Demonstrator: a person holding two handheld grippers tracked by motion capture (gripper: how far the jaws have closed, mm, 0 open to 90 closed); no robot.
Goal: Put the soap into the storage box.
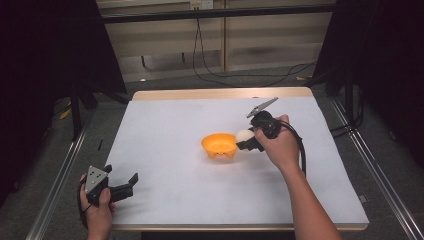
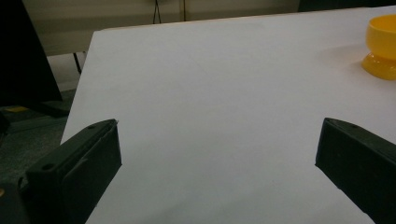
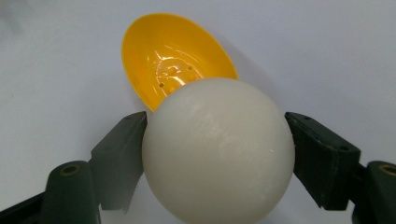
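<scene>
Room: dim, with black curtains [image 1: 45, 60] hanging at the left and right sides and a pale panelled wall [image 1: 220, 40] at the back; a dark bar [image 1: 215, 14] runs across the wall and black cables [image 1: 235, 75] loop down from it onto a grey floor [image 1: 165, 85].
Table: a wooden top [image 1: 220, 93] showing as a thin strip along the far edge, with metal rails [image 1: 60, 175] running alongside it on the floor.
Surface: a white sheet [image 1: 175, 150] covers almost the whole top, plain and unmarked.
Bowl: an orange footed bowl [image 1: 219, 145] stands upright a little right of the middle of the surface, nearer the far edge than the near one; in the right gripper view its inside [image 3: 177, 70] is glossy and holds nothing.
Right gripper: the right gripper [image 1: 243, 138] is held in the right hand [image 1: 280, 145] just beside the bowl's right rim, its jaws closed against the two sides of a ball.
Ball: a white ball [image 1: 244, 135] sits between those jaws, lifted off the surface, close to the bowl's right rim; whether it touches the rim cannot be told.
Left gripper: the left gripper [image 1: 130, 184] is held in the left hand [image 1: 97, 210] at the near left corner of the surface, jaws spread wide with nothing between them.
</scene>
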